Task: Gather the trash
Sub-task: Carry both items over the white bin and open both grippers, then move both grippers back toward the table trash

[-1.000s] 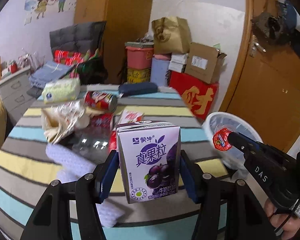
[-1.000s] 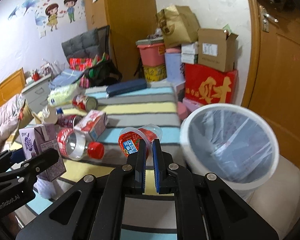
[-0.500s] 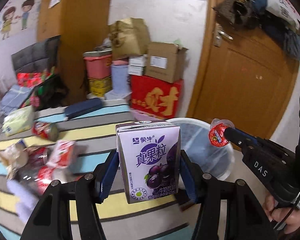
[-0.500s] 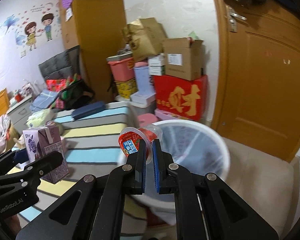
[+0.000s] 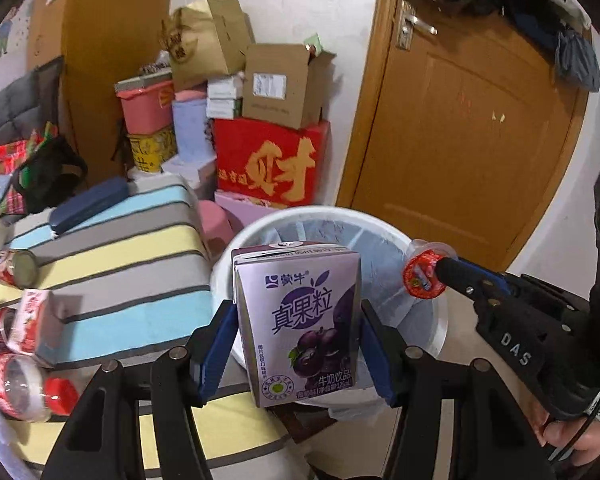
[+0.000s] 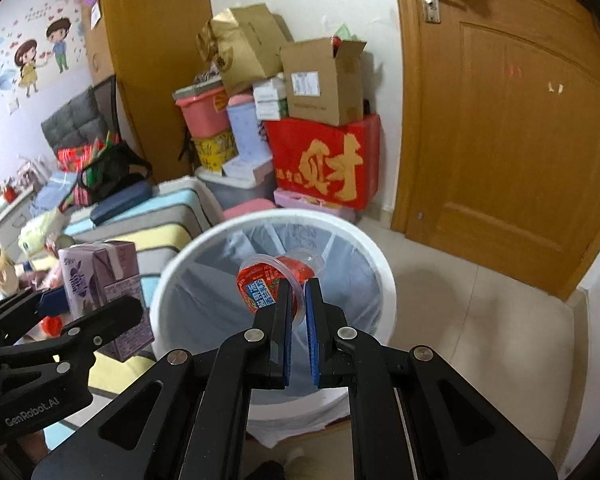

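Both claws clamped: left claw (image 5: 296,344) grips purple carton (image 5: 300,320), right claw (image 6: 298,308) pinches red cup (image 6: 274,284) over bin (image 6: 376,260).

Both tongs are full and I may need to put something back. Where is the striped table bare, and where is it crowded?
Bare: the striped table's middle bands, between the dark blue case and the white bin. Crowded: its left end, around the red can, small carton and clear bottle.
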A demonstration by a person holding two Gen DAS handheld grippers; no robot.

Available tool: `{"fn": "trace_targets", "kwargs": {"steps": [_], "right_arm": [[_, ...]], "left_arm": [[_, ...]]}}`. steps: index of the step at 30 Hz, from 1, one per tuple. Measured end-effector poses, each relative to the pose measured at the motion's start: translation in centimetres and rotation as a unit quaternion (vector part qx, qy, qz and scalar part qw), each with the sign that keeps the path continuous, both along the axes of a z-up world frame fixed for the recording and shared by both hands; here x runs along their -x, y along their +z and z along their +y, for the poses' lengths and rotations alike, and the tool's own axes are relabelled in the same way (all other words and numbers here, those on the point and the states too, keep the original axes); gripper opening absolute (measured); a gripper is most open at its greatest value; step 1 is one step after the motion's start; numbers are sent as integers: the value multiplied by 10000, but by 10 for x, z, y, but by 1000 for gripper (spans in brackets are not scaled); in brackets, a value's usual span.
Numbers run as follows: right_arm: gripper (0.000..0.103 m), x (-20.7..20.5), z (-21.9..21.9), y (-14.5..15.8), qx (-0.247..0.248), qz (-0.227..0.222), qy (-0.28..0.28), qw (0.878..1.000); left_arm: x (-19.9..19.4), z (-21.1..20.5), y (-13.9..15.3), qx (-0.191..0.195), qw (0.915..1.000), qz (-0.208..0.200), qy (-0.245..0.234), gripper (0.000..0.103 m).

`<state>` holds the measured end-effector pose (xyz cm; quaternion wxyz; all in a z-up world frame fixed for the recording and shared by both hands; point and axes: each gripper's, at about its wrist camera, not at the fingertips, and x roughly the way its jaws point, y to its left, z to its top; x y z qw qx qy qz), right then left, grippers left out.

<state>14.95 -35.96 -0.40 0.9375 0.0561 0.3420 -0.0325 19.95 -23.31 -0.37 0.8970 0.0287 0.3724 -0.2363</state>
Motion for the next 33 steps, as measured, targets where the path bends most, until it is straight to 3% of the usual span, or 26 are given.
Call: {"fn": "trace_targets", "kwargs": {"steps": [10,14,22,33], "right_arm": [[7,-15,-18,-18,108,510,-150,9985],[17,-14,-20,-19,145,582,-192,9980],[30,-12,-17,-14,133,478,-174,9986],[32,0,5,6,92,121,-72,9999]], "left_arm": [[-20,-14,-20,-30,9991,349,-239,61],[-18,-12,-19,7,9992,337,-231,62],[-10,3,-7,71,9998,182,-77,63],[19,44,15,152,9996,-84,242,63]]}}
